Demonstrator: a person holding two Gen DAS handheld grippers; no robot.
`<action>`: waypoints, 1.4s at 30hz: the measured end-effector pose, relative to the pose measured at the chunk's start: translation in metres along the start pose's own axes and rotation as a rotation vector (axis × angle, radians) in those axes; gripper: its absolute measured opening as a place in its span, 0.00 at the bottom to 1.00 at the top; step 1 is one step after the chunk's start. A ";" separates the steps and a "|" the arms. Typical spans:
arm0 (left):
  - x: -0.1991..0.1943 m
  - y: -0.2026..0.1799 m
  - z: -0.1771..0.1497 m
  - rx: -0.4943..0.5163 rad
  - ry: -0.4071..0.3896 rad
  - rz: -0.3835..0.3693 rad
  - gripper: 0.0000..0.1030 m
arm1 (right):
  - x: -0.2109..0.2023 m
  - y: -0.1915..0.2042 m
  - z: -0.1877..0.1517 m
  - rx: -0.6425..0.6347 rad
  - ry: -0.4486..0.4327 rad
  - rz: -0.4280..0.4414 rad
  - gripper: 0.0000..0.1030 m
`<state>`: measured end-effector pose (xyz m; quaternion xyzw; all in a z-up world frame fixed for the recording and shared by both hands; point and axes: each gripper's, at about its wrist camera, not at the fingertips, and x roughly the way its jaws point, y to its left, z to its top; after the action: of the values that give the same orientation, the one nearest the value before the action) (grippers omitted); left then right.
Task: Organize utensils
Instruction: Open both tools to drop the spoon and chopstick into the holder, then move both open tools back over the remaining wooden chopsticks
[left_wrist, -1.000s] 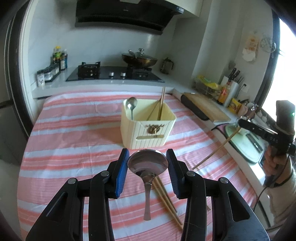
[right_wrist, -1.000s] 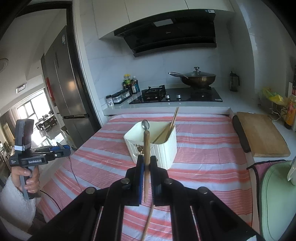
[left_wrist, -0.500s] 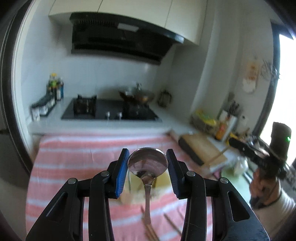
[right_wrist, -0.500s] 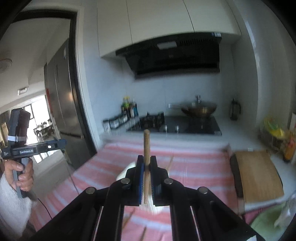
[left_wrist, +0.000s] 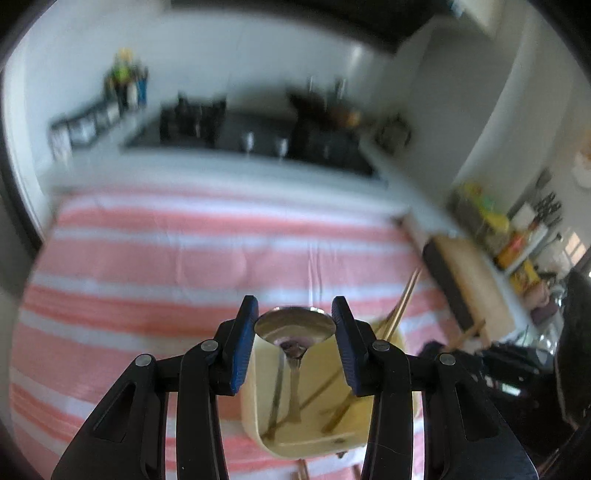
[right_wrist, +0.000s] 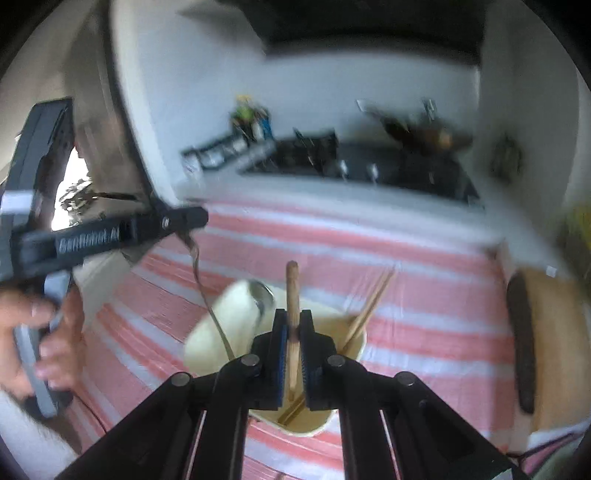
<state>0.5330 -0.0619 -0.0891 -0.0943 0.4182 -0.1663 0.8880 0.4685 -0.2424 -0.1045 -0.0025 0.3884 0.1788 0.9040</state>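
My left gripper (left_wrist: 294, 325) is shut on a steel spoon (left_wrist: 294, 328) by its bowl; the handle hangs down into the cream utensil holder (left_wrist: 258, 417) directly below. Chopsticks and another spoon lean inside it. My right gripper (right_wrist: 291, 332) is shut on a wooden chopstick (right_wrist: 292, 291), held upright over the same holder (right_wrist: 218, 332), with its lower end inside. The left gripper (right_wrist: 184, 221) shows at the left of the right wrist view, with its spoon (right_wrist: 199, 269) hanging down from it. Both views are motion-blurred.
The holder stands on a pink and white striped cloth (left_wrist: 184, 266). A stove with a wok (right_wrist: 369, 162) is at the back. A wooden cutting board (right_wrist: 554, 332) lies to the right. Loose chopsticks (left_wrist: 303, 470) lie on the cloth in front of the holder.
Both grippers lifted their utensils off the cloth, swung up, then came down over the holder. The spoon handle and the chopstick now dip into it.
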 end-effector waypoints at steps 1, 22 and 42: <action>0.012 0.003 -0.004 -0.007 0.030 0.006 0.41 | 0.011 -0.004 -0.001 0.028 0.023 0.002 0.07; -0.114 0.036 -0.233 0.286 0.179 0.163 0.87 | -0.088 -0.010 -0.207 0.005 -0.123 -0.155 0.69; -0.152 0.032 -0.310 0.055 0.080 0.063 0.88 | -0.130 -0.026 -0.323 0.255 -0.106 -0.231 0.69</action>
<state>0.2093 0.0154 -0.1870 -0.0502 0.4513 -0.1534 0.8776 0.1679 -0.3550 -0.2424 0.0768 0.3569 0.0231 0.9307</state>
